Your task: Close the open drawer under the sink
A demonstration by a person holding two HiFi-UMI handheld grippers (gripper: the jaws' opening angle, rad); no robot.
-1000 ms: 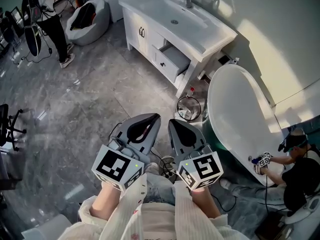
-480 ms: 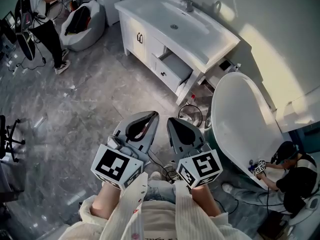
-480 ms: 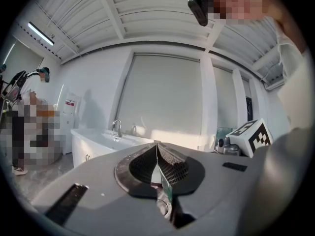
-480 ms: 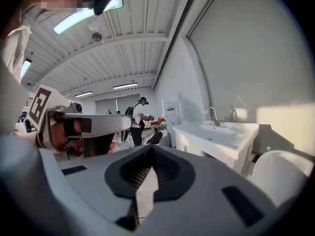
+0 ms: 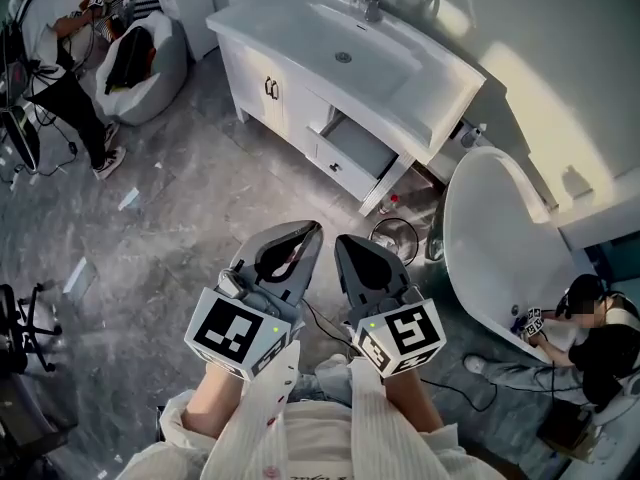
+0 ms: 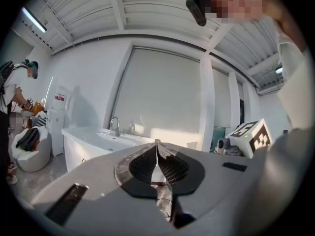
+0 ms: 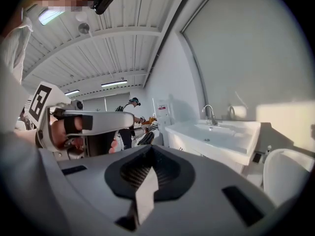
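Note:
A white vanity [image 5: 290, 93] with a sink basin [image 5: 345, 43] stands at the top of the head view. Its right-hand drawer [image 5: 355, 146] is pulled out and looks empty. Both grippers are held low in front of me, well short of the drawer. The left gripper [image 5: 304, 231] is shut with nothing in it; its jaws meet in its own view [image 6: 156, 144]. Beside it, the right gripper [image 5: 345, 242] is shut and empty too [image 7: 149, 150]. The vanity also shows far off in the left gripper view [image 6: 93, 142] and in the right gripper view [image 7: 216, 136].
A white bathtub [image 5: 500, 238] stands right of the vanity, with a round wire basket [image 5: 393, 240] on the floor between. A person [image 5: 600, 343] crouches by the tub. Another person [image 5: 45, 78] and a bean bag [image 5: 140, 58] are at the far left. A cable [image 5: 330, 323] trails near my feet.
The vanity and open drawer have come nearer and shifted left in the head view. Both grippers stay shut and side by side.

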